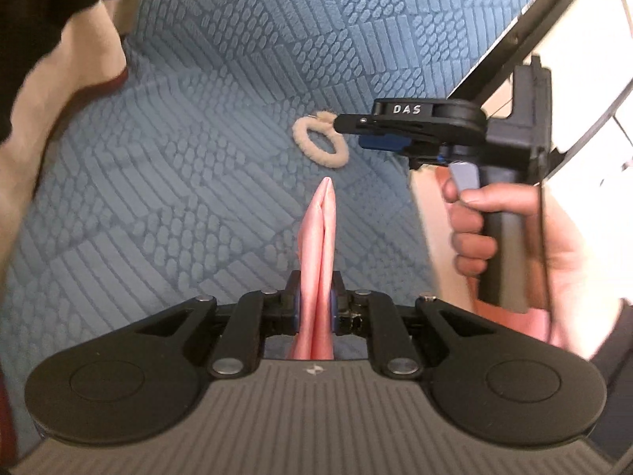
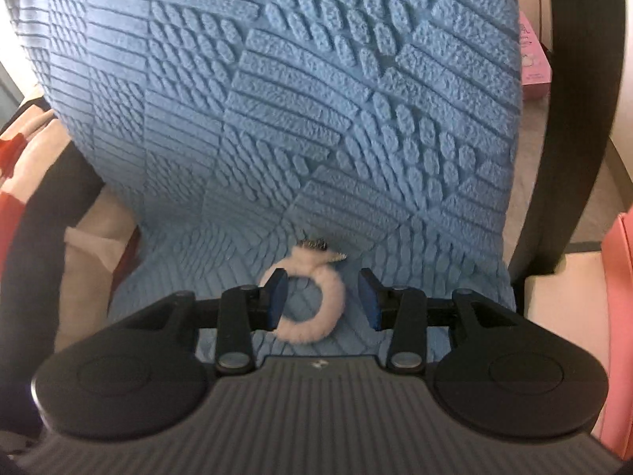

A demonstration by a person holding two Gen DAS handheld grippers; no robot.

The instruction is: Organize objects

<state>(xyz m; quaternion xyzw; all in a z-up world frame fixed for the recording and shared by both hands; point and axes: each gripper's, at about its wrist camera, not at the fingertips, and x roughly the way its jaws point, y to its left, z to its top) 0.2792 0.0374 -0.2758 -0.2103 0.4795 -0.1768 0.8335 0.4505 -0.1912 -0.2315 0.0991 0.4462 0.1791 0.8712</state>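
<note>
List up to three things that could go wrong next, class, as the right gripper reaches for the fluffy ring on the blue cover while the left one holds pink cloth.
1. The right gripper is open, and one finger overlaps the fluffy ring; closing might nudge it away.
2. It might pinch the blue textured cover beneath.
3. The pink cloth pinched in the left gripper may slip or drag.

The pink cloth [image 1: 319, 245] disappears behind the left gripper [image 1: 315, 308] body, so no idea how long it is. Left edge is a smeary blur of cream and black fabric [image 1: 59, 91]. In the right wrist view a finger [image 2: 275, 297] covers part of the fuzzy ring [image 2: 316, 301], and the pink box [image 2: 534, 59] is cut off, label unreadable.
</note>
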